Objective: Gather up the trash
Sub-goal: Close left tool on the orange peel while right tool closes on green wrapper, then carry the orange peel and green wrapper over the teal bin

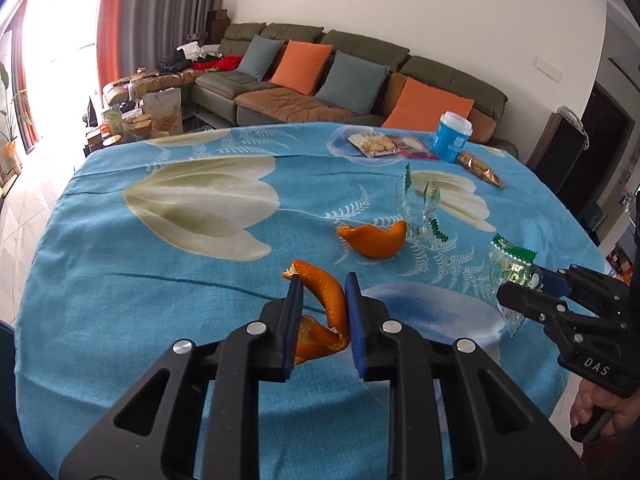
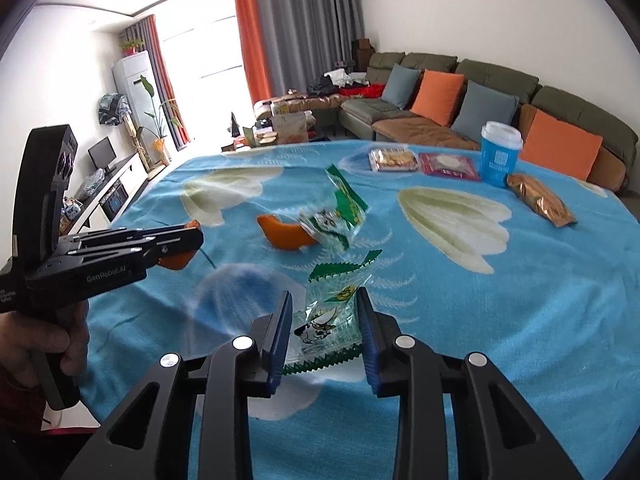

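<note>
Left gripper (image 1: 323, 280) clenched on orange peel (image 1: 326, 312), right gripper (image 2: 325, 300) grasping clear wrapper (image 2: 326, 320), wrapper print unreadable

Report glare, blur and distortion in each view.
Left wrist view: window blown out white at left; fisheye bends the table edge; peel sharp. Right wrist view: window overexposed; loose wrapper motion-blurred; held wrapper clearer.

Daylight is admitted through the window (image 2: 200, 52), which is blown out to white. Straight lines are bent near the dark corners. The wrapper (image 2: 340, 216) is smeared by blur.
</note>
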Demonstrator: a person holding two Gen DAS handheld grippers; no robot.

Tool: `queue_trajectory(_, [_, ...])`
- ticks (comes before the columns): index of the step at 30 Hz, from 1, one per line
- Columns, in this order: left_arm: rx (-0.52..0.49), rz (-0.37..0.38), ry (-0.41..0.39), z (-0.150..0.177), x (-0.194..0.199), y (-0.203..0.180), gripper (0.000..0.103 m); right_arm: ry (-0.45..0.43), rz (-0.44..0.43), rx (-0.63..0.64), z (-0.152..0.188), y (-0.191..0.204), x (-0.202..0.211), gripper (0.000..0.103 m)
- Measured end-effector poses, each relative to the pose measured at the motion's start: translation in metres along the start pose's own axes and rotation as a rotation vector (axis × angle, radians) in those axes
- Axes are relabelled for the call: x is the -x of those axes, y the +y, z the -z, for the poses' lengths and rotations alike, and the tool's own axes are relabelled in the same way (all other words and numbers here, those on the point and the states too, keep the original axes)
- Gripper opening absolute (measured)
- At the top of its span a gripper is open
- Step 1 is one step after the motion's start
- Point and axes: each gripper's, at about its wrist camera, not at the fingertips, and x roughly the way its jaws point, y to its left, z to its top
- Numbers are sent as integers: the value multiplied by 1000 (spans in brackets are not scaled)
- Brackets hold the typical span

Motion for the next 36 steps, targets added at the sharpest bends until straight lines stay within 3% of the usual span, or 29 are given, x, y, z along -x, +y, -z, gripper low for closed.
queue_trajectory(9, [70, -57, -116, 5, 63, 30, 21, -61, -69, 106, -25, 46, 7, 29])
queue_trajectory(20, [176, -196, -245, 26, 152, 89, 21, -120, -198, 265, -57, 128, 6, 30])
queue_trajectory(36, [337, -438, -309, 79, 252, 182, 21, -88, -461, 458, -79, 262, -19, 30])
